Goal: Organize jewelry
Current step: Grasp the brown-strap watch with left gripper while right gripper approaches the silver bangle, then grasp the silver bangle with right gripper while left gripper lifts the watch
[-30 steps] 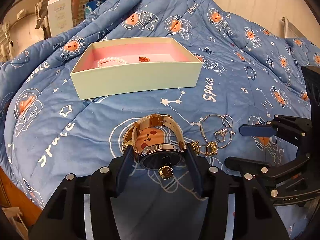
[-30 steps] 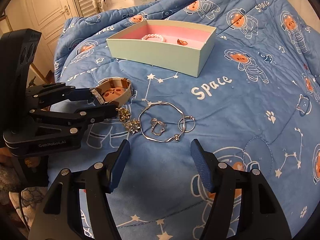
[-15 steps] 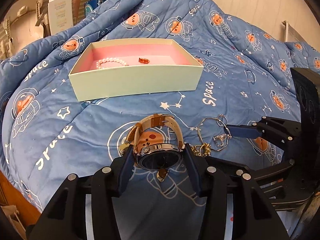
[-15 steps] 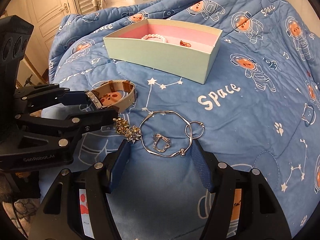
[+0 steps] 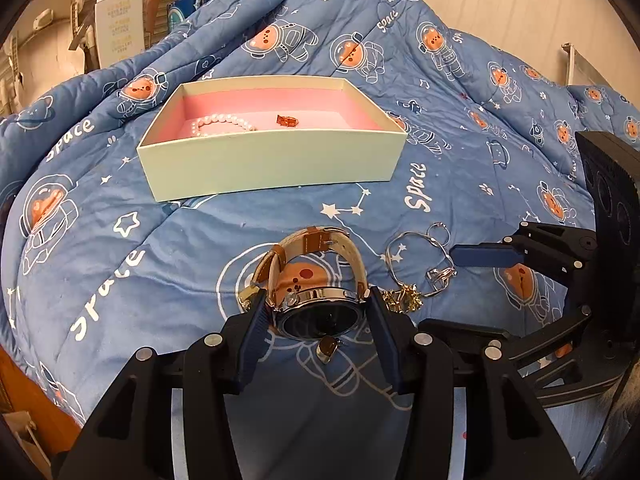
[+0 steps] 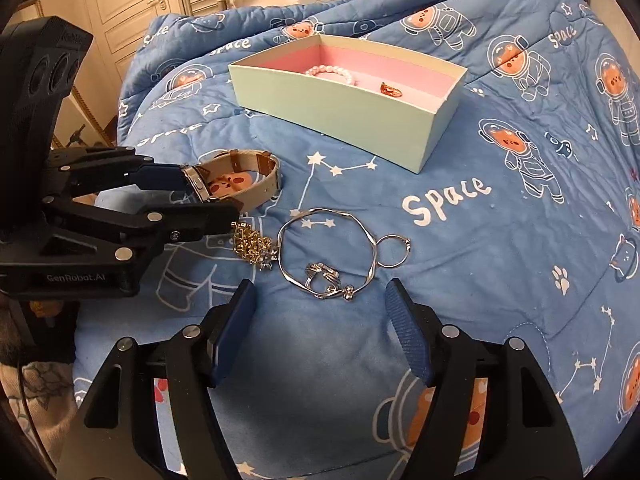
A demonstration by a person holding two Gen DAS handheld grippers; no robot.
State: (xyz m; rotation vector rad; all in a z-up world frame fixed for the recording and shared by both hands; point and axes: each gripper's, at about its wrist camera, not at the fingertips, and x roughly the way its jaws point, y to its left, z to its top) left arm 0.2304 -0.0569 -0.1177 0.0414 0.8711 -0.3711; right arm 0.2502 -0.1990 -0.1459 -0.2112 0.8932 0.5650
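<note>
Compared with a second earlier: left gripper [image 5: 316,312] unmoved, still clenched on the case of the steel-cased wristwatch with tan-and-cream leather strap [image 5: 320,276], pads pressing both sides of the dark dial; right gripper [image 6: 320,320] drawn closer to the loose jewellery and rolled slightly, jaws widening, nothing between the blue pads [image 6: 236,332]. Watch resting on the blue quilted astronaut-bear bedspread [image 5: 120,260], strap loop standing upright behind the case. Just ahead of the right gripper – thin wavy silver bangle [image 6: 332,248] lying flat, a small silver ring-shaped piece [image 6: 322,272] inside its loop, a plain silver ring [image 6: 394,250] touching its outer edge. Tangled gold chain with a small sparkling cluster [image 6: 254,246] just beside the bangle, lying between it and the lower finger of the left gripper, partly hidden under that finger in the right wrist view. Farther back on the bedspread – open pale-green cardboard box with pink lining [image 5: 272,168], holding a white pearl bracelet [image 5: 224,124] and a small amber-coloured piece [image 5: 287,121], the two apart on the box floor. Near wall of the box hiding part of the bracelet in the left wrist view. White panelled door [image 6: 124,4] and a white printed carton [image 5: 118,26] beyond the bed.
</note>
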